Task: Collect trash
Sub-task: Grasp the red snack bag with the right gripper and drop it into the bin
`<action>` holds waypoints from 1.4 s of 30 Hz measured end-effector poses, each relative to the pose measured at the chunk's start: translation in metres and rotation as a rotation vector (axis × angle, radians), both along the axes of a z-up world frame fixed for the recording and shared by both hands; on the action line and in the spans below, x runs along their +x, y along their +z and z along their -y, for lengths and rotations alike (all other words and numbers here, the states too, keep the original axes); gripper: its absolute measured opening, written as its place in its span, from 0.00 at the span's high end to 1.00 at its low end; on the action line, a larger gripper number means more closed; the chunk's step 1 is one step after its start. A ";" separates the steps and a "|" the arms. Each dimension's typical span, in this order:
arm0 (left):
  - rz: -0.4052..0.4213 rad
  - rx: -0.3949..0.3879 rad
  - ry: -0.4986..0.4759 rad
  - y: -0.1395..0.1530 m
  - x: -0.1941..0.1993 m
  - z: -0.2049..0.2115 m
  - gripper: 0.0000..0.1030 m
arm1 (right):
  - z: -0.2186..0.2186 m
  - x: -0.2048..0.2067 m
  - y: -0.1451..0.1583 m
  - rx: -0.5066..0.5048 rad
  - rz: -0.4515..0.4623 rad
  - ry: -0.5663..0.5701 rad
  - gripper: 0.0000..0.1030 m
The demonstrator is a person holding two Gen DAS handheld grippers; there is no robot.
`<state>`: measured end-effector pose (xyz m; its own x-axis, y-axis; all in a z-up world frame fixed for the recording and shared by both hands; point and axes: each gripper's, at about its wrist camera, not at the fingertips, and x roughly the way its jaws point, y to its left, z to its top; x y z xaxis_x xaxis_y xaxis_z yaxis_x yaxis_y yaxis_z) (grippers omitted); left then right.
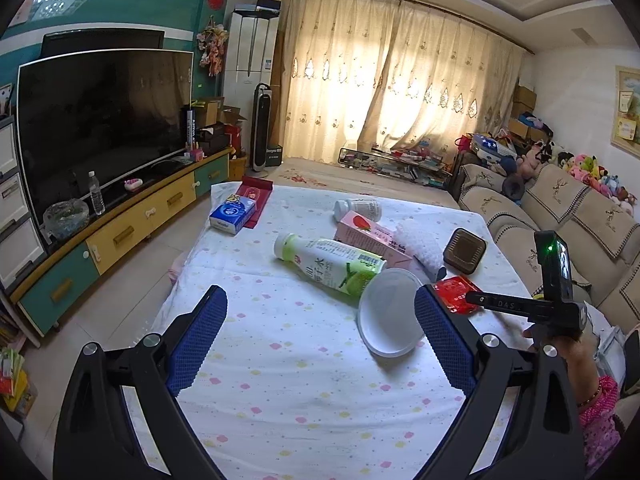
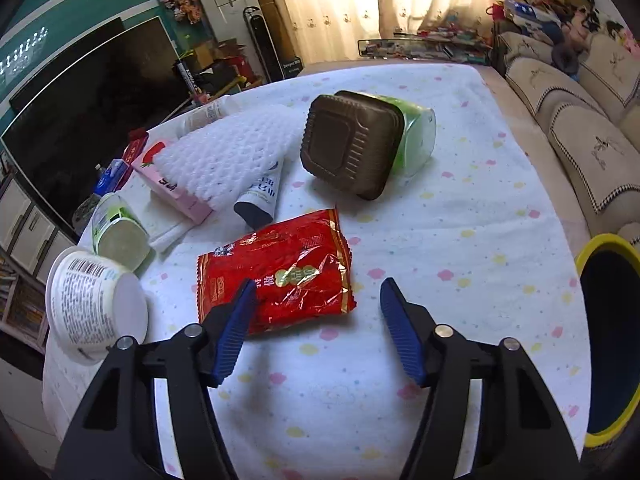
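I see a table under a white cloth with pastel dots (image 2: 460, 216). Lying on it: crinkled red foil snack bag (image 2: 280, 272), brown ribbed square plastic box (image 2: 352, 144), white foam net sleeve (image 2: 228, 156), pink strawberry carton (image 1: 372, 240), green-labelled drink bottle on its side (image 1: 328, 266), tipped white paper cup (image 1: 390, 312), blue tissue pack (image 1: 232, 214).

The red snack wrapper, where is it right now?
In the right wrist view, the red snack wrapper lies flat on the dotted tablecloth, just ahead of the open right tongs, with the white cup to its left.
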<state>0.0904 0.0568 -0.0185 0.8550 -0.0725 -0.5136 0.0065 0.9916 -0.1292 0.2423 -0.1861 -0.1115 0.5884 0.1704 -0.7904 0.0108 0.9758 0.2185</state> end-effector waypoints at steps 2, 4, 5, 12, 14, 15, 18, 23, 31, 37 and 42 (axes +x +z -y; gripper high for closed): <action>-0.003 -0.002 0.005 -0.001 0.000 -0.001 0.09 | 0.000 0.002 -0.002 -0.006 -0.005 -0.012 0.66; -0.010 -0.006 0.005 -0.005 0.002 0.000 0.09 | 0.000 0.000 -0.002 0.022 -0.005 -0.008 0.82; -0.013 -0.005 0.004 -0.005 0.002 0.002 0.09 | 0.001 -0.003 0.001 0.026 0.008 -0.010 0.82; -0.011 0.016 -0.019 -0.003 0.002 0.018 0.09 | 0.011 -0.033 0.029 0.045 0.105 -0.032 1.00; -0.007 0.023 -0.025 0.000 -0.001 0.022 0.09 | 0.015 -0.042 0.037 0.054 0.127 -0.041 1.00; -0.005 0.026 -0.029 0.001 -0.002 0.025 0.09 | 0.018 -0.049 0.043 0.058 0.143 -0.048 1.00; -0.001 0.031 -0.045 0.004 -0.002 0.033 0.09 | 0.029 -0.074 0.060 0.043 0.200 -0.077 1.00; 0.009 0.042 -0.097 0.007 0.000 0.052 0.09 | 0.063 -0.115 0.085 -0.009 0.279 -0.186 1.00; -0.024 0.054 -0.173 -0.001 0.011 0.086 0.09 | 0.145 -0.169 0.095 -0.158 0.318 -0.466 1.00; -0.070 0.069 -0.175 -0.014 0.025 0.100 0.09 | 0.205 -0.182 0.075 -0.217 0.277 -0.627 1.00; -0.087 0.086 -0.183 -0.020 0.032 0.109 0.09 | 0.231 -0.173 0.055 -0.254 0.231 -0.672 0.99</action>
<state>0.1226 -0.0522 -0.0384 0.7841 -0.1750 -0.5955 0.1798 0.9823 -0.0519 0.0693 -0.4167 -0.0562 0.6568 -0.4553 -0.6011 0.6031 0.7957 0.0562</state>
